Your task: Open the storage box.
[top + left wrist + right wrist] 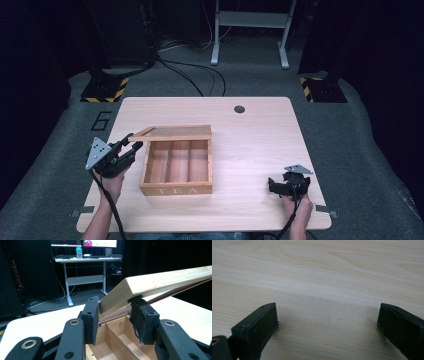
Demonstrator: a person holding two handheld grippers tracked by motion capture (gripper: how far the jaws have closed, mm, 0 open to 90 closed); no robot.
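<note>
A wooden tea box (176, 189) marked TEA stands left of the table's middle, and its three compartments (117, 340) look empty. Its lid (172, 133) is lifted partway and tilts up on the left. My left gripper (134, 146) is at the box's left side, shut on the lid's raised front-left corner. In the left gripper view that gripper (115, 317) has the lid (162, 282) pressed between both pads. My right gripper (274, 186) rests near the table's front right edge. Its jaws stand open over bare wood in the right gripper view (327, 317).
The light wooden table (250, 145) has a round cable hole (239, 109) near its far edge. Beyond it are carpet, cables and a grey desk frame (250, 30). A desk with a bottle (79, 252) and monitors stands farther off.
</note>
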